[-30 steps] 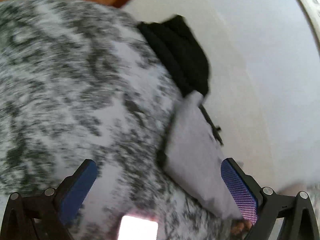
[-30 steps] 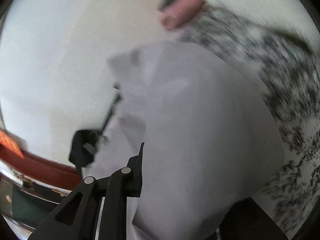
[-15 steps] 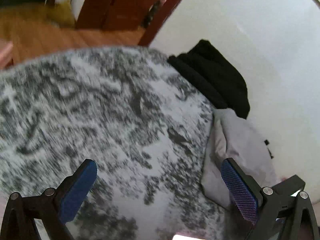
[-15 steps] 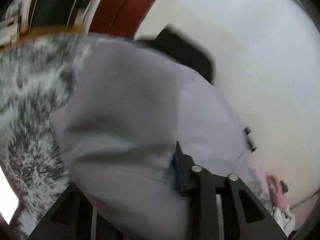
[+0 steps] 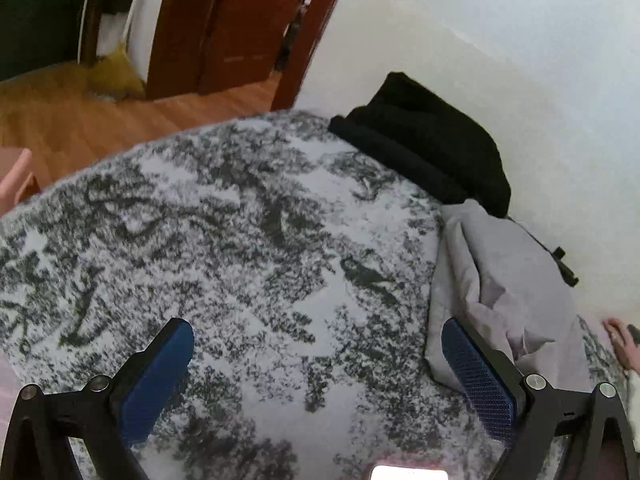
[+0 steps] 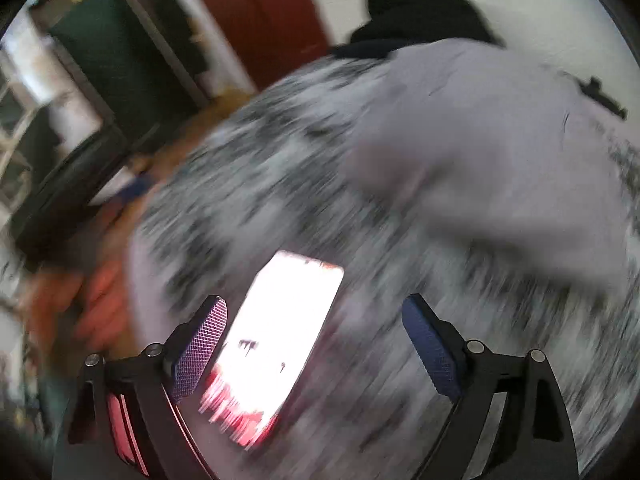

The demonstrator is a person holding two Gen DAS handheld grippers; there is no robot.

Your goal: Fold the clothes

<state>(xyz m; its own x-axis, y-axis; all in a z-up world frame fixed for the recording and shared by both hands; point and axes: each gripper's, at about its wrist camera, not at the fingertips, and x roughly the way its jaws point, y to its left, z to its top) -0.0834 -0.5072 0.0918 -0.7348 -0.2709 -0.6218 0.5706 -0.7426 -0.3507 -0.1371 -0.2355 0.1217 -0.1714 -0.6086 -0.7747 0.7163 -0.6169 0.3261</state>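
Observation:
A light grey garment (image 5: 504, 280) lies folded at the right edge of a grey-and-white speckled rug (image 5: 240, 248), by the white wall. A folded black garment (image 5: 424, 140) lies just beyond it. My left gripper (image 5: 316, 364) is open and empty above the rug, left of the grey garment. In the blurred right wrist view my right gripper (image 6: 316, 344) is open and empty, with the grey garment (image 6: 500, 152) ahead to the right and the black garment (image 6: 416, 16) behind it.
A lit phone (image 6: 280, 336) lies on the rug between the right fingers. A white wall (image 5: 520, 60) borders the rug on the right. A red-brown door (image 5: 224, 24) and wooden floor (image 5: 80, 116) lie beyond the rug. A hand (image 5: 622, 344) shows at far right.
My right gripper let go of the grey garment and pulled back open. The grey garment now rests beside the black one. My left gripper drew back from the rug.

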